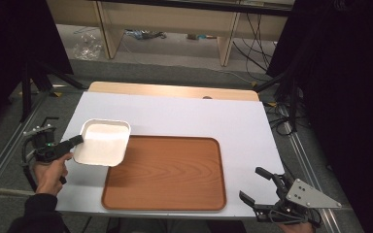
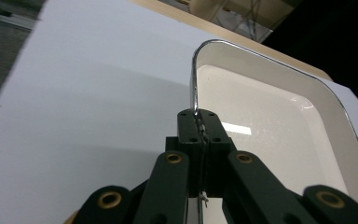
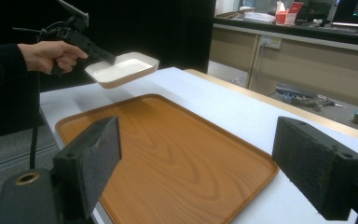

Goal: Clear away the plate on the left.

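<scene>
A white square dish hangs in the air over the table's left side, its right corner above the edge of the wooden tray. My left gripper is shut on the dish's left rim, jaws pinched flat on the thin edge. The right gripper view shows the dish lifted clear of the white table, with the left gripper holding it. My right gripper stands open at the table's front right corner, its foam pads wide apart with nothing between them. The tray lies flat and bare.
A white sheet covers the table, with a strip of bare wood along its far edge. Black curtains stand at both sides. Cables and desk legs lie on the floor beyond.
</scene>
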